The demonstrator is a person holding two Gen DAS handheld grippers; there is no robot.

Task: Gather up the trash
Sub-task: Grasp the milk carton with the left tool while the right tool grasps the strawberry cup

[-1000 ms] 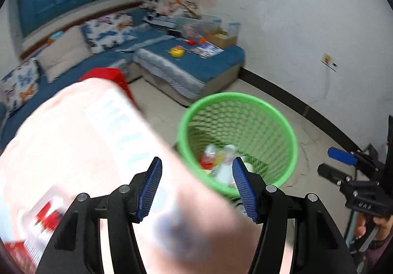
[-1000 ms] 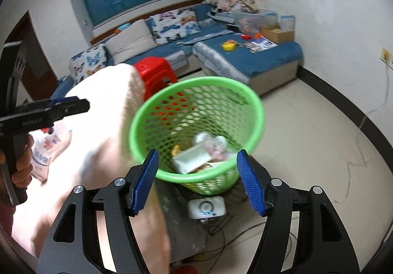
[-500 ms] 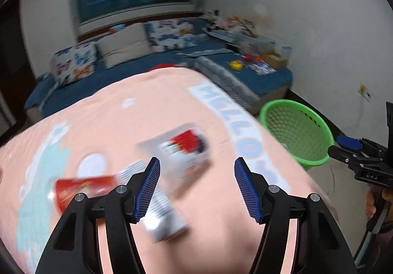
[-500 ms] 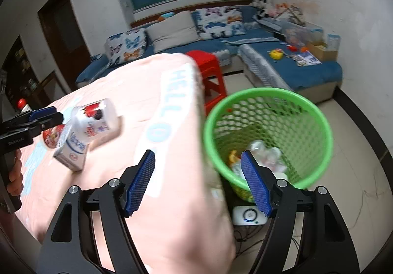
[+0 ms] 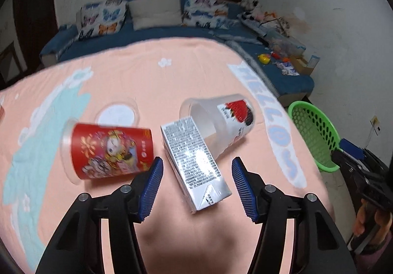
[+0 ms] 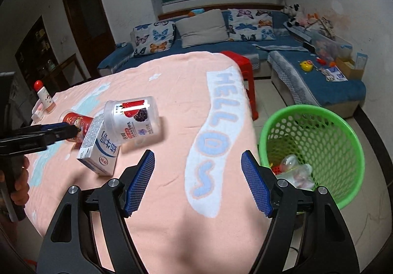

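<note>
On the pink "HELLO" table cloth (image 5: pixel 201 72) lie a red cup (image 5: pixel 110 151) on its side, a silver milk carton (image 5: pixel 194 163) and a clear berry yogurt cup (image 5: pixel 221 126) on its side. My left gripper (image 5: pixel 196 185) is open just above the near end of the carton, one finger on each side. My right gripper (image 6: pixel 197 180) is open and empty over the table's right edge. The carton (image 6: pixel 100 151), the yogurt cup (image 6: pixel 132 119) and the red cup (image 6: pixel 76 121) show to its left. The green basket (image 6: pixel 316 151) stands on the floor at the right and holds plastic trash.
A clear lid (image 5: pixel 118 114) lies behind the red cup. A small red-capped bottle (image 6: pixel 44 97) stands at the table's far left. A red stool (image 6: pixel 243 70) stands beyond the table, with blue sofas (image 6: pixel 319 77) behind. The basket (image 5: pixel 314 136) also shows right of the left gripper.
My left gripper has swung from over the green basket back to the table and now hangs over the milk carton. My right gripper has turned left from the basket toward the table.
</note>
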